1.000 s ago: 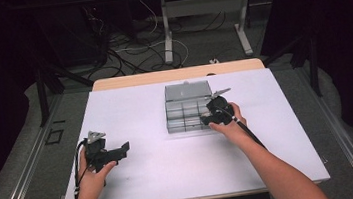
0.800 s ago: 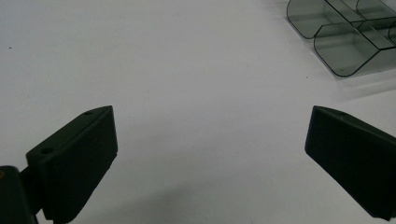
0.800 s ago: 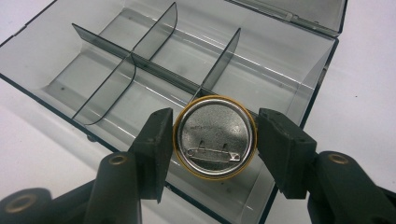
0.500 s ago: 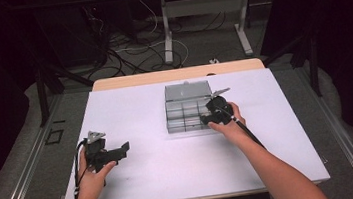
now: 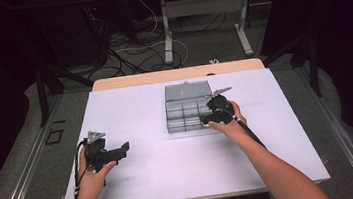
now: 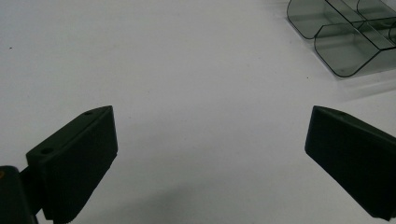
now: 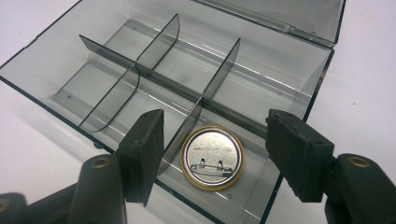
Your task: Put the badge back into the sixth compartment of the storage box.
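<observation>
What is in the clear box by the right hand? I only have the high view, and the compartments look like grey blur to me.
Observer: A round pin badge lies in the divided box, back side up, its safety pin showing.
Operator: Is the right tool holding it?
Observer: No. The right tool is open, its jaws standing to either side above the badge, apart from it.
Operator: Anything in the other compartments?
Observer: The ones the right gripper view shows are empty.
Operator: And the left tool?
Observer: The left tool is open over the bare white table, with a corner of the box up ahead.
</observation>
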The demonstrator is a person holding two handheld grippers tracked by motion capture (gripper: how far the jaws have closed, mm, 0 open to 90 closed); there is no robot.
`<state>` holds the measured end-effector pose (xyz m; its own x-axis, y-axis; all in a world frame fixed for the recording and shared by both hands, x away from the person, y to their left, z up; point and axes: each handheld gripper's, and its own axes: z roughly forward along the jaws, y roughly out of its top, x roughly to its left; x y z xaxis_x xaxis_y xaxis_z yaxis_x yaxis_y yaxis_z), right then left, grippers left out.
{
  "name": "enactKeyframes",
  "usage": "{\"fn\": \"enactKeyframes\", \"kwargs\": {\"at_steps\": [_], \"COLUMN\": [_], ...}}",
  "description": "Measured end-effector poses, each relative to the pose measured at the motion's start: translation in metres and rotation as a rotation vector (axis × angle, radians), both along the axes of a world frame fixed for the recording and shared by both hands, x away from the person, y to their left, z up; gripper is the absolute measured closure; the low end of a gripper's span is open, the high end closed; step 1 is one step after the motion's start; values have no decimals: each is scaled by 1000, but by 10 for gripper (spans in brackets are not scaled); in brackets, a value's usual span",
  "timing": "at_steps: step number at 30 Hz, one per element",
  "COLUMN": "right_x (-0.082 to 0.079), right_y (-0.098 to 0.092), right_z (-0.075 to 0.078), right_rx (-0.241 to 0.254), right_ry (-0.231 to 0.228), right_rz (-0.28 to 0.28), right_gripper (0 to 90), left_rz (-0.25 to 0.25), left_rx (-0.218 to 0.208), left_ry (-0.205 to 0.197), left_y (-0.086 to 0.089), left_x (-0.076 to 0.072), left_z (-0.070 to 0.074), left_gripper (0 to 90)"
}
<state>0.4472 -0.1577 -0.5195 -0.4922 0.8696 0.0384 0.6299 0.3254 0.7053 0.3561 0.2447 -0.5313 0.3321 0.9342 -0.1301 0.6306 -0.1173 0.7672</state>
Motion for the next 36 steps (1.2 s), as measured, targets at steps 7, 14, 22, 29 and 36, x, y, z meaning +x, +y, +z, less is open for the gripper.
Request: {"fn": "enactKeyframes", "kwargs": {"at_steps": [7,14,22,29,36], "right_x": [-2,-6,-13,-19,-27], "right_y": [-2,-4,-8,-13,-22], "right_z": [4,10,16,21,28], "right_rx": [14,21,7,4,15], "right_ry": [-18,-35,-43,-39,-53], "right_rz": [-4,-25,-31,-41,-39], "right_gripper": [282,183,148,92,30], "left_rz": [2,-3,0,-3,-2], "left_rx": [1,4,1,0,-2], "left_ry": [-1,5,-3,-3,-7], "left_y": [0,0,0,0,0], "left_x": [0,0,0,0,-1], "left_z": [0,0,0,1,1], "left_gripper": [27,27,27,27,26]}}
